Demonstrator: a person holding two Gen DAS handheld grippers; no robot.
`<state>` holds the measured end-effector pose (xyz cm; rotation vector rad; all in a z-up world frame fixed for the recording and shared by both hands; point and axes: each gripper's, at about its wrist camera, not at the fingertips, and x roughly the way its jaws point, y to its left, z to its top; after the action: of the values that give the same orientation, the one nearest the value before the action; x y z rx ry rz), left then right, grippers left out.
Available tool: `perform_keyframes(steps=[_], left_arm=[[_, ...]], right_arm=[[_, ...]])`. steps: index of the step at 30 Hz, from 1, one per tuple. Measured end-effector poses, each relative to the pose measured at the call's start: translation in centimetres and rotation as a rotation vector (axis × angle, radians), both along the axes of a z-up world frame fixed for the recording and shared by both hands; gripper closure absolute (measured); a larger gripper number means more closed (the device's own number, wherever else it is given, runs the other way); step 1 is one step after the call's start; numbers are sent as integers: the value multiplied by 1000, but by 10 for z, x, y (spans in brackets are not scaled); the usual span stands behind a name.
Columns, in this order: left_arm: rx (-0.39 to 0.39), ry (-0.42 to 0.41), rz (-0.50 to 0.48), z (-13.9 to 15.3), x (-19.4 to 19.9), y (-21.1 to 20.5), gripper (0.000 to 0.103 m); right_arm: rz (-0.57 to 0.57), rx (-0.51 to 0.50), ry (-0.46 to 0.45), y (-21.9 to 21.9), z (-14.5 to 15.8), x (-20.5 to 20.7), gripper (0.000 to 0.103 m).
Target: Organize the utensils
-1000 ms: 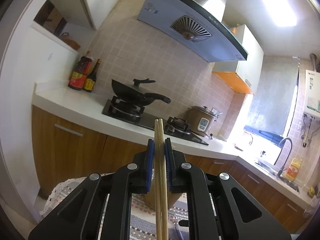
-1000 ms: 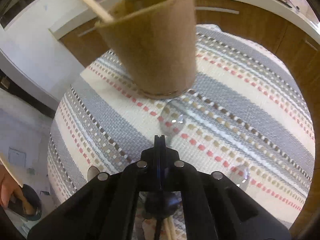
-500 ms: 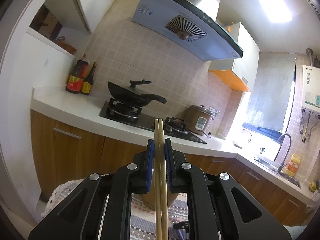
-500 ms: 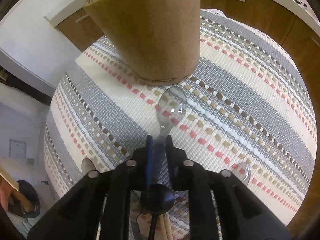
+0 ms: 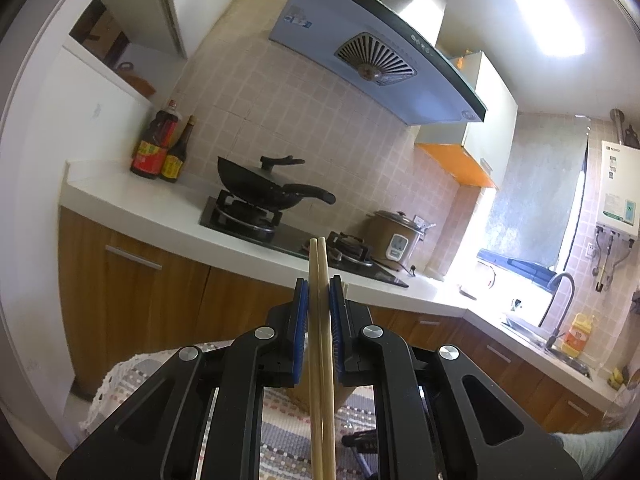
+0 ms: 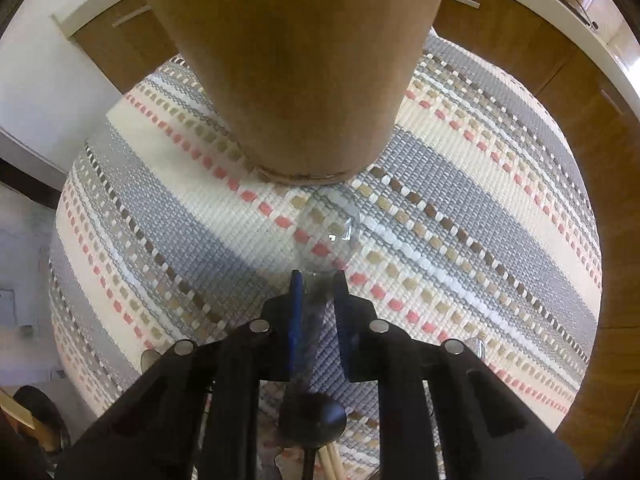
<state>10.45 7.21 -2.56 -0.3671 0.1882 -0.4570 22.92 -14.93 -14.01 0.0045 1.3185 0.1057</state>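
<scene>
My left gripper [image 5: 319,290] is shut on a pair of wooden chopsticks [image 5: 321,344] that point up and forward, held high above the striped cloth [image 5: 280,432]. A brown utensil cup [image 6: 296,60] stands on the striped cloth [image 6: 480,208] right ahead of my right gripper [image 6: 316,280]. The right gripper is open, its blue pads on either side of the handle of a clear plastic spoon [image 6: 330,228] that lies on the cloth with its bowl touching the cup's base. In the left wrist view the cup [image 5: 344,394] is mostly hidden behind the fingers.
A kitchen counter [image 5: 160,208] with stove, black wok [image 5: 264,192], sauce bottles [image 5: 160,148] and rice cooker [image 5: 394,240] runs behind. More clear spoons [image 6: 476,348] and chopstick ends [image 6: 332,464] lie on the cloth near the right gripper. Wooden cabinets [image 6: 520,40] stand behind the table.
The right gripper has opened from shut and moved closer to the cup, now straddling the clear spoon's handle. The left gripper with the chopsticks has held almost still, shifting slightly.
</scene>
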Motion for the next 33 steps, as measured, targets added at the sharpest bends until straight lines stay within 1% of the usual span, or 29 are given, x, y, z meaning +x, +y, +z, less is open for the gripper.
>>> perform_keyframes(steps=[1, 4, 6, 8, 12, 15, 18, 21, 22, 25, 27, 31, 33], left_arm=[[4, -1, -1, -1, 0, 0, 94], [-1, -2, 0, -2, 1, -2, 94], [-6, -2, 4, -2, 3, -4, 94], [-4, -7, 7, 1, 5, -9, 94], [22, -33, 20, 8, 3, -24, 94], [51, -59, 32, 13, 1, -34, 94], [84, -86, 32, 18, -1, -46, 94], [89, -106, 24, 23, 3, -54, 94], [83, -109, 20, 25, 5, -55, 94], [59, -138, 17, 34, 14, -60, 94], [29, -163, 28, 42, 24, -63, 94], [-15, -207, 95, 53, 43, -74, 94], [-50, -226, 144, 55, 52, -78, 94]], right_arm=[[-9, 21, -16, -4, 2, -2, 92], [-34, 155, -88, -21, 19, -19, 94], [-49, 207, -149, -29, 31, -29, 94], [-49, 237, -207, -33, 40, -36, 94], [-44, 318, -256, -39, 49, -46, 94], [-38, 378, -270, -51, 57, -56, 94], [-33, 416, -302, -54, 63, -73, 94], [-29, 424, -382, -61, 81, -85, 94], [-28, 431, -424, -64, 90, -90, 94], [-28, 439, -573, -73, 119, -95, 94], [-39, 437, -683, -81, 139, -96, 94], [-73, 449, -837, -94, 168, -82, 94], [-82, 461, -888, -99, 175, -68, 94]])
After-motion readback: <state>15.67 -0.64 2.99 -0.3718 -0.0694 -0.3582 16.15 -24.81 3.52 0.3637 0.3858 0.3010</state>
